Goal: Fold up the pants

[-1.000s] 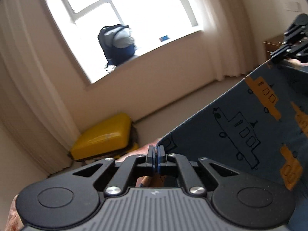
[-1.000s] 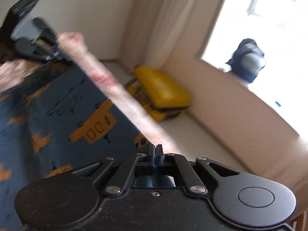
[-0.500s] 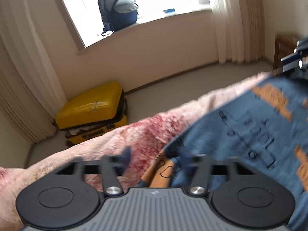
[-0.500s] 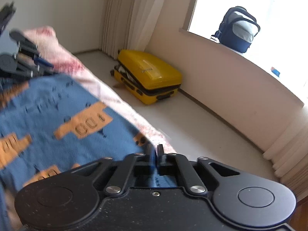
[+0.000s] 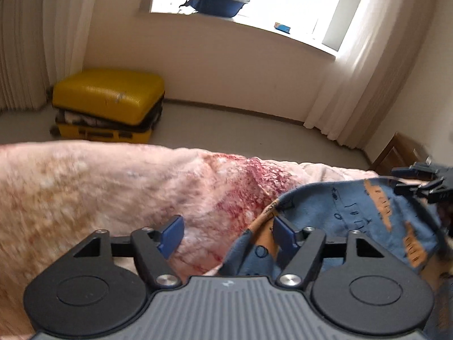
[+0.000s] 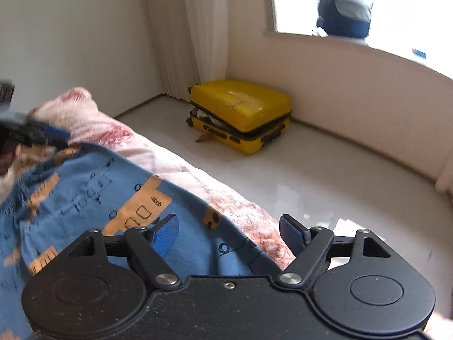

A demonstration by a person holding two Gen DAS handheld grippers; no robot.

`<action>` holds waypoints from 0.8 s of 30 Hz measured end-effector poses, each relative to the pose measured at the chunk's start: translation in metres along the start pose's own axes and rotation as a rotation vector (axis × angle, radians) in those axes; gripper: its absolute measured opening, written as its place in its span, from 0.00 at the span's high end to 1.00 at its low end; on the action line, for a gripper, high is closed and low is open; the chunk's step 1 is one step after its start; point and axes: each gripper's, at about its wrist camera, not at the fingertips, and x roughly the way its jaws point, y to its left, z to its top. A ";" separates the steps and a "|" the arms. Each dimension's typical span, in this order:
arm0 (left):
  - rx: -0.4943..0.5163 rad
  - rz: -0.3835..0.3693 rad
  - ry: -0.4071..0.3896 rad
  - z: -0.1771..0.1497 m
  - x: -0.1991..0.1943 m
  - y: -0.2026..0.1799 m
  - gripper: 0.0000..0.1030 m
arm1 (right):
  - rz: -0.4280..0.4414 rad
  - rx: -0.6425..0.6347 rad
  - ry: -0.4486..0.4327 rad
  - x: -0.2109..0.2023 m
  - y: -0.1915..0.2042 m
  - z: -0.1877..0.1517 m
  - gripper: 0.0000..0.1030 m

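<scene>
Left gripper point(image 5: 226, 233): jaws standing wide apart, gripping nothing; blue pads point(image 5: 171, 236) showing.
Right gripper point(image 6: 229, 233): jaws likewise spread, nothing between them.
Pants point(image 6: 93, 195): blue with orange print, lying on the bed; one edge is lying against the left gripper's right finger, and cloth is spreading under the right gripper's fingers.
Surface: a pink, red-blotched fleece blanket point(image 5: 113, 187) is covering the bed.
Room: pale floor point(image 6: 325, 178), white curtains point(image 5: 354, 79), bright window.
Around: a yellow suitcase point(image 5: 109, 104) is lying ajar by the wall; a backpack point(image 6: 344, 7) is sitting on the sill.

Left hand-held gripper point(image 5: 226, 233) and right hand-held gripper point(image 6: 229, 231) both spread wide, holding nothing
</scene>
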 end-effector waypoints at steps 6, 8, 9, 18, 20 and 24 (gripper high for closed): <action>0.105 0.074 0.051 -0.006 -0.003 -0.023 0.95 | -0.013 -0.057 0.051 0.000 0.013 -0.001 0.66; 0.153 0.101 0.032 -0.009 -0.003 -0.039 1.00 | -0.041 -0.079 0.040 -0.003 0.020 0.000 0.89; 0.175 0.117 0.010 -0.011 -0.006 -0.046 1.00 | -0.055 -0.087 0.017 -0.009 0.024 0.001 0.95; 0.371 0.192 -0.268 -0.046 -0.097 -0.091 1.00 | -0.077 -0.223 -0.191 -0.104 0.079 -0.017 0.98; 0.421 0.191 -0.317 -0.071 -0.118 -0.105 1.00 | -0.059 -0.251 -0.222 -0.134 0.094 -0.035 0.98; 0.693 0.252 -0.384 -0.138 -0.151 -0.143 1.00 | -0.024 -0.331 -0.252 -0.185 0.129 -0.084 0.98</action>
